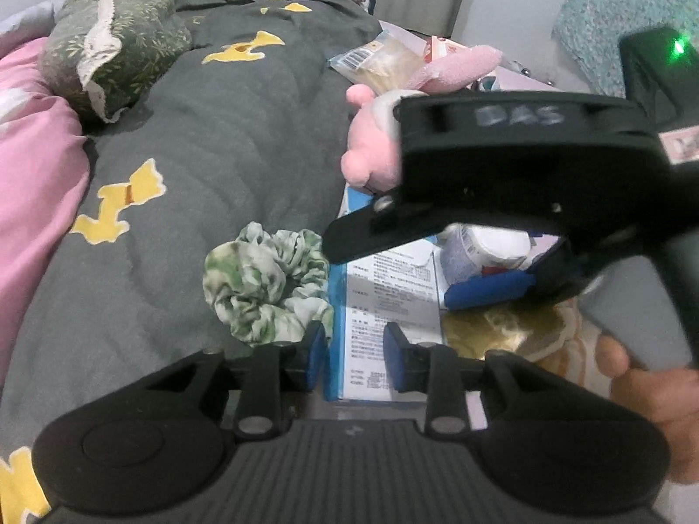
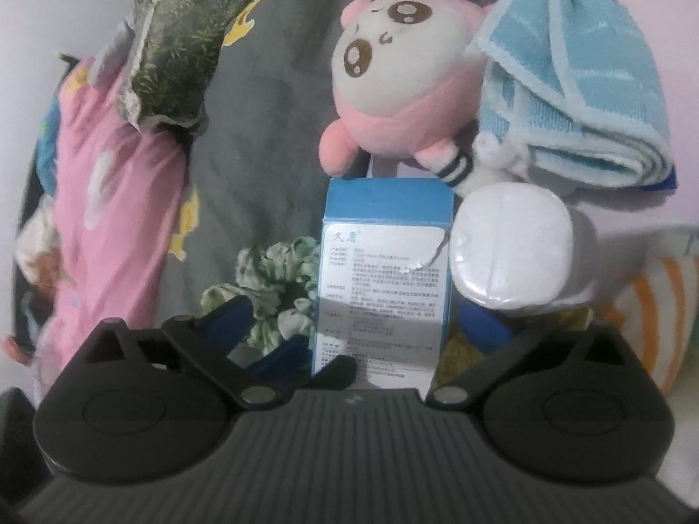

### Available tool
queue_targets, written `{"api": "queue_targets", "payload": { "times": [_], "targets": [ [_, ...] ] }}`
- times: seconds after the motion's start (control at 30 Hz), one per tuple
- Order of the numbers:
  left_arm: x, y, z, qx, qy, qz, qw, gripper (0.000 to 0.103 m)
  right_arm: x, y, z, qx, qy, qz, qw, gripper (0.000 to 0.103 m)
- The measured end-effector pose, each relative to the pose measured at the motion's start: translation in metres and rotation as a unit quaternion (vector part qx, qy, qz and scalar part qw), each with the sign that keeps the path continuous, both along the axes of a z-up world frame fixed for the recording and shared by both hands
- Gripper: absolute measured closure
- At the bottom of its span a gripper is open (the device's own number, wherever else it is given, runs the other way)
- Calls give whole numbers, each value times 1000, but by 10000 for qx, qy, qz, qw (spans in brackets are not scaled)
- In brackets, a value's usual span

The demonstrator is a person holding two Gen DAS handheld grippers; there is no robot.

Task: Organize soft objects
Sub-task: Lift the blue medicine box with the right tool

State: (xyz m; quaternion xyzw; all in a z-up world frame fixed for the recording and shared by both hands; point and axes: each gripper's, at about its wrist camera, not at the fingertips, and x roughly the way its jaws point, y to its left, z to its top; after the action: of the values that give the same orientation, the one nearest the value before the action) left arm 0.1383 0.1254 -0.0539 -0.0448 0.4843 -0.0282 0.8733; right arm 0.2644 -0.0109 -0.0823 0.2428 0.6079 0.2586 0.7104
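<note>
A green-white scrunchie (image 1: 266, 281) lies on the grey quilt (image 1: 218, 153); it also shows in the right wrist view (image 2: 271, 292). My left gripper (image 1: 354, 360) is open and empty, just right of the scrunchie, over a blue-white box (image 1: 389, 305). My right gripper (image 1: 437, 270) crosses the left view from the right, open, its fingers either side of a white packet (image 2: 511, 249). A pink plush toy (image 2: 406, 83) lies behind the box (image 2: 384, 270). A folded light-blue towel (image 2: 572, 87) lies to its right.
A green leaf-print pillow (image 1: 113, 39) and pink bedding (image 1: 35, 174) lie at the left. Snack packets (image 1: 380, 61) lie at the back. An orange-striped cloth (image 2: 664, 301) is at the right.
</note>
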Motion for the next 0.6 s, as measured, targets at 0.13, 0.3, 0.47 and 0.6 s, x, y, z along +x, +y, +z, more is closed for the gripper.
{"api": "queue_targets", "payload": {
  "times": [0.13, 0.3, 0.47, 0.6],
  "targets": [
    [-12, 1, 5, 29, 7, 0, 10000, 71, -7, -14, 1, 518, 132, 21, 9986, 10],
    [-12, -5, 3, 171, -4, 1, 9999, 68, -10, -22, -2, 589, 126, 59, 9982, 40],
    [-5, -6, -3, 165, 40, 31, 9999, 64, -11, -21, -4, 595, 90, 16, 9982, 59],
    [-3, -5, -2, 148, -34, 84, 9998, 64, -16, -22, 1, 69, -92, -112, 9999, 57]
  ]
}}
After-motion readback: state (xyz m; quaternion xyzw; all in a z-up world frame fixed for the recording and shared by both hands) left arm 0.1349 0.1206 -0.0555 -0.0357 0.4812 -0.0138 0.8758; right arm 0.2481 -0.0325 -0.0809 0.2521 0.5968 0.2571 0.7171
